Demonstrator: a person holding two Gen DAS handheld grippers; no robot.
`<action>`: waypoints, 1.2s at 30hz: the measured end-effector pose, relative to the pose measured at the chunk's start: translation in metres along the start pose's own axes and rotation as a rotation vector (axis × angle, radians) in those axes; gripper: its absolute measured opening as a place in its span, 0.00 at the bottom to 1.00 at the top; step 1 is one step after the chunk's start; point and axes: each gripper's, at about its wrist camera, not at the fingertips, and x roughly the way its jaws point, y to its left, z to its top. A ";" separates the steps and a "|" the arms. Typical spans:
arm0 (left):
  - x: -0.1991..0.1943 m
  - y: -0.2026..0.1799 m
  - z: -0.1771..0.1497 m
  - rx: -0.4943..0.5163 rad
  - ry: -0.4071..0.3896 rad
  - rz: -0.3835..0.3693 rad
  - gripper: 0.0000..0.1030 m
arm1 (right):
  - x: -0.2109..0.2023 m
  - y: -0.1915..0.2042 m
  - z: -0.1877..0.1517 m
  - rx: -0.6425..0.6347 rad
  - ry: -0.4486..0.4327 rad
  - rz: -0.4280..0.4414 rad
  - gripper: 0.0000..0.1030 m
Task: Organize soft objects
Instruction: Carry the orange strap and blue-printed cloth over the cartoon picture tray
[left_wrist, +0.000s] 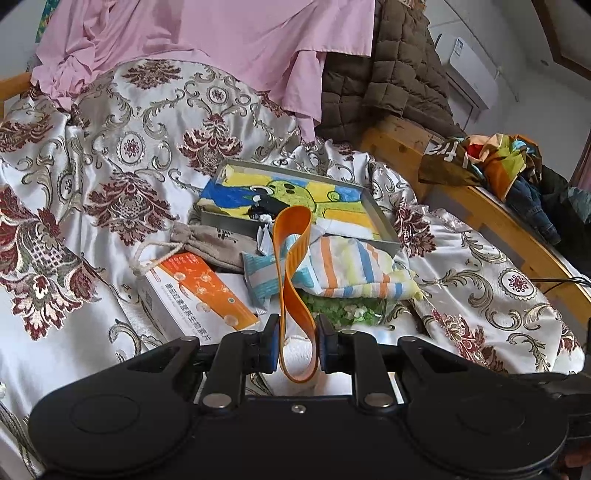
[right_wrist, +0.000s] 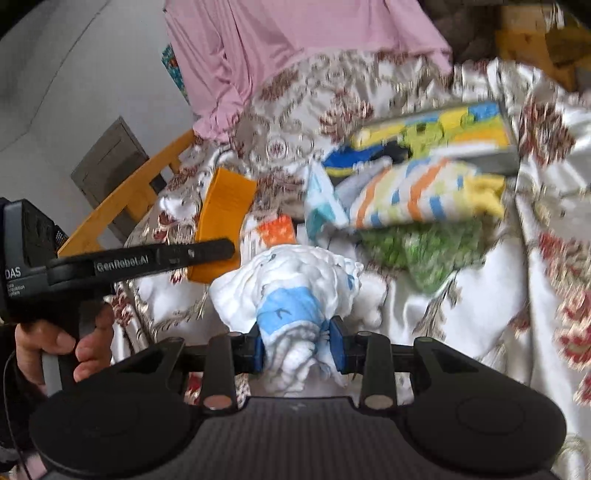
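Observation:
My left gripper (left_wrist: 297, 343) is shut on an orange rubber band loop (left_wrist: 291, 258), which stands up between the pads; the band also shows in the right wrist view (right_wrist: 221, 218). My right gripper (right_wrist: 299, 341) is shut on a bunched white cloth with blue patches (right_wrist: 291, 291), held over the bed. A striped towel (left_wrist: 354, 266) lies on a bag of green bits (left_wrist: 343, 310), also in the blurred right wrist view (right_wrist: 413, 199). A grey tray with a colourful drawing (left_wrist: 295, 195) sits behind them. The left gripper body (right_wrist: 122, 266) is at the left of the right wrist view.
A floral satin bedspread (left_wrist: 110, 166) covers the bed. An orange and white box (left_wrist: 192, 295) and a grey drawstring pouch (left_wrist: 214, 240) lie left of the towel. A pink sheet (left_wrist: 207, 40), a brown quilted jacket (left_wrist: 399, 74) and a wooden bed rail (left_wrist: 498, 218) with clothes are behind.

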 end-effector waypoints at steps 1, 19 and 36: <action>0.000 0.000 0.001 0.002 -0.005 0.003 0.21 | -0.003 0.001 0.002 -0.013 -0.025 -0.005 0.37; 0.031 -0.022 0.064 0.098 -0.143 0.018 0.21 | 0.014 -0.023 0.084 -0.183 -0.366 -0.171 0.38; 0.261 -0.036 0.181 0.029 -0.016 0.052 0.21 | 0.119 -0.172 0.188 -0.021 -0.327 -0.394 0.38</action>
